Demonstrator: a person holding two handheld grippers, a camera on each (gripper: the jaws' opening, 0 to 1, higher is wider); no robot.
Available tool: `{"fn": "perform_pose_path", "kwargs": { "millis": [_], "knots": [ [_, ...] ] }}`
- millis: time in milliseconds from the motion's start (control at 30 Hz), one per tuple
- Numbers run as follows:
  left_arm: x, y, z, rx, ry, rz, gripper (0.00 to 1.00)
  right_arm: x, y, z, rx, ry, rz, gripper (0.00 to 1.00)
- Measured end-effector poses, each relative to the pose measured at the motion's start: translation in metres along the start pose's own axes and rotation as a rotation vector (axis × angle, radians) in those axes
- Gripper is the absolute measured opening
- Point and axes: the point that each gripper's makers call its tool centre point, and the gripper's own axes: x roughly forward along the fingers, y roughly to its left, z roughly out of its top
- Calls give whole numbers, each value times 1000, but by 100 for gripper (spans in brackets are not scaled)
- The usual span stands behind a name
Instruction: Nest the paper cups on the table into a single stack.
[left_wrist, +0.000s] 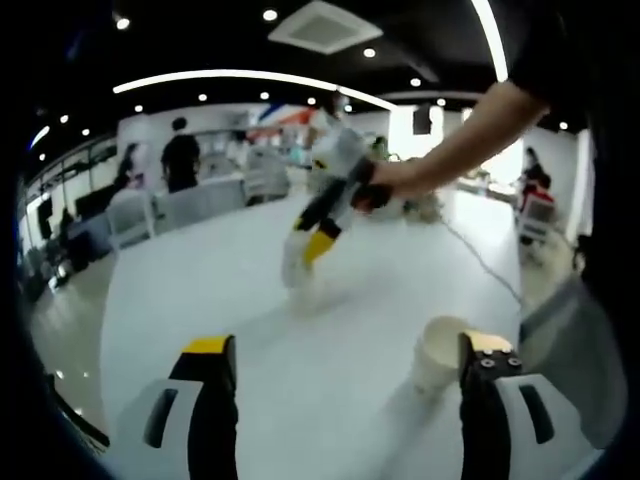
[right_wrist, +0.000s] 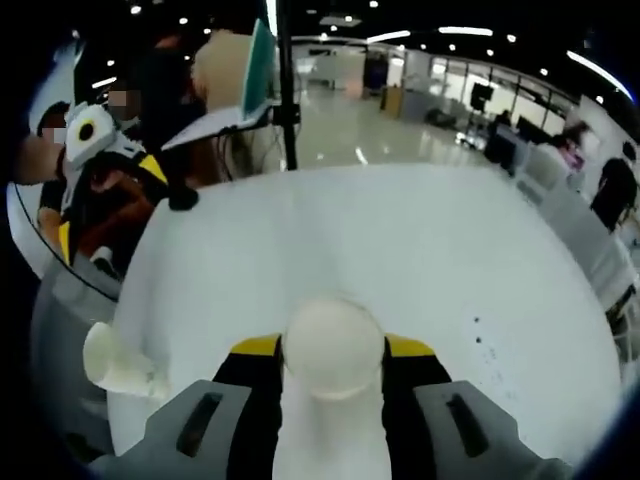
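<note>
While the right gripper (right_wrist: 333, 375) clamps a white paper cup (right_wrist: 332, 352) between its yellow-tipped fingers (right_wrist: 255, 348), the cup is held by its sides with the closed base facing the camera and the mouth pointing forward over the white counter (right_wrist: 430, 260). That hold looks deliberate: with the mouth leading, the cup can be brought down over another one. In the left gripper view the same gripper hangs above the middle of the counter (left_wrist: 250, 300), its held cup (left_wrist: 295, 262) tilted downward and blurred, so whether it touches the surface cannot be told.

The second paper cup (left_wrist: 437, 352) stands upright, mouth up, near the counter edge closest to the person; in the right gripper view it (right_wrist: 118, 358) lies well to the left of the held cup. The left gripper (left_wrist: 345, 385) has its fingers (left_wrist: 207, 375) spread wide, gripping nothing, with one finger just beside the standing cup. Whether it touches the cup cannot be told. It seems placed there to steady or collect that cup.

As a judgement, the nesting is not yet done: the two cups are well apart.
</note>
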Motion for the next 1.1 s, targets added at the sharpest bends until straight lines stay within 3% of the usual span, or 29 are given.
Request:
{"fn": "perform_pose_path", "kwargs": {
  "millis": [100,300,467,800,1100],
  "knots": [
    [-1,-4,-1,-6,5,-14,91,-19,4,16,56,-88,-20,35],
    [-2,-7,0,4,1,-23,91,-46,18,24,73,-114,-36,35],
    [-2,-13,0,15,5,-41,91,-75,30,43,108,-200,-50,35],
    [-1,-23,6,31,5,-62,91,-122,60,69,120,-311,-79,35],
    [1,-32,13,40,-3,-87,92,-147,78,72,161,-366,-99,35]
  ]
}}
